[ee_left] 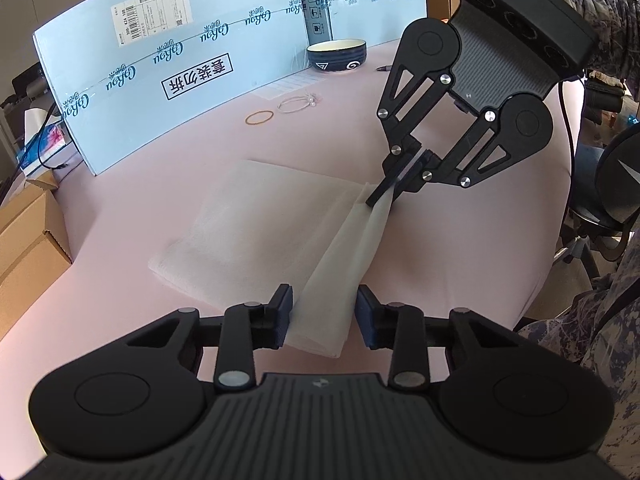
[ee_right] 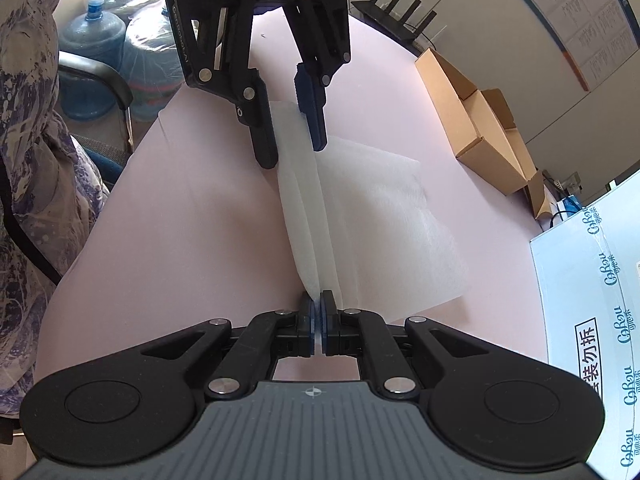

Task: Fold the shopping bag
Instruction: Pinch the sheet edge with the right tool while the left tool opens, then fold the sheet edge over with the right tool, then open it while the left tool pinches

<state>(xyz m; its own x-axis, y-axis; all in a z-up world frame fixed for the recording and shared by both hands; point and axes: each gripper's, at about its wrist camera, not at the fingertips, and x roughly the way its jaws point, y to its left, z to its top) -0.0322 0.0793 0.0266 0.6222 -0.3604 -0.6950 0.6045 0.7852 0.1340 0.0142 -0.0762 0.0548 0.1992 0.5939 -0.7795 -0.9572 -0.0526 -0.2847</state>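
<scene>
The left hand-held gripper (ee_left: 324, 316) has its jaws apart, while the right hand-held gripper (ee_right: 319, 318) is pinched closed

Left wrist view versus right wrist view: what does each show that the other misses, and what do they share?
Only the left wrist view shows the bowl, the rubber band and a pen. Only the right wrist view shows the water jugs and the router. Both show the white bag on the pink table, the right gripper shut on its raised fold, the left gripper open around it, and the blue carton.
</scene>
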